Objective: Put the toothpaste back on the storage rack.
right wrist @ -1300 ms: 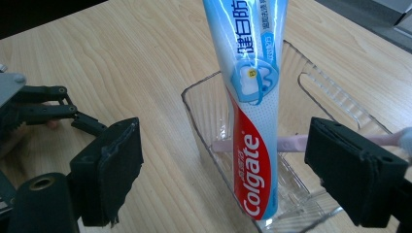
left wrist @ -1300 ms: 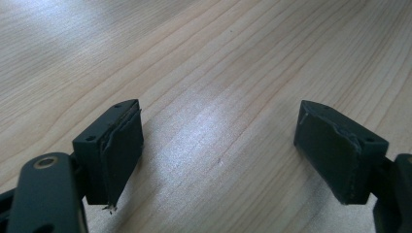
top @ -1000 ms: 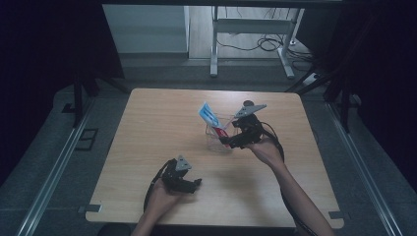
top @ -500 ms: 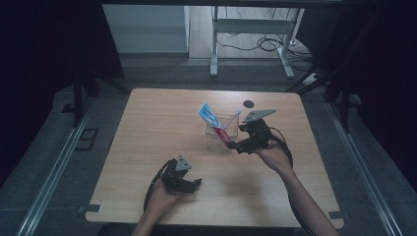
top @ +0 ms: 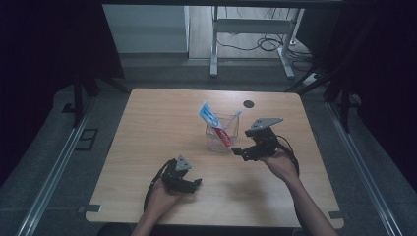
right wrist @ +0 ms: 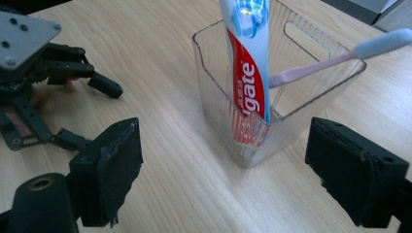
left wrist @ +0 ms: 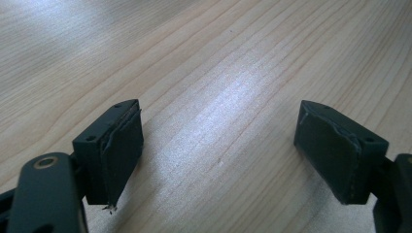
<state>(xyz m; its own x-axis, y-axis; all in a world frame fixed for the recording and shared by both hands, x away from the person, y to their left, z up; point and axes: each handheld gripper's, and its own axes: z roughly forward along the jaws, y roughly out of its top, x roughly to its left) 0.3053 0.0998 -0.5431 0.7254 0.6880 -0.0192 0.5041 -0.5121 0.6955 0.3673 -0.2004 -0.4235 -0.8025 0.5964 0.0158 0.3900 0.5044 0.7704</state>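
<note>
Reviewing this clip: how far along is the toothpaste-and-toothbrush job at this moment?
Done, by the look of it: the toothpaste tube and the pink toothbrush both stand in the clear container. In hand: nothing; the right hand-held gripper sits open beside the container, and the left hand-held gripper is open over bare table. Left: probably nothing more to load.
</note>
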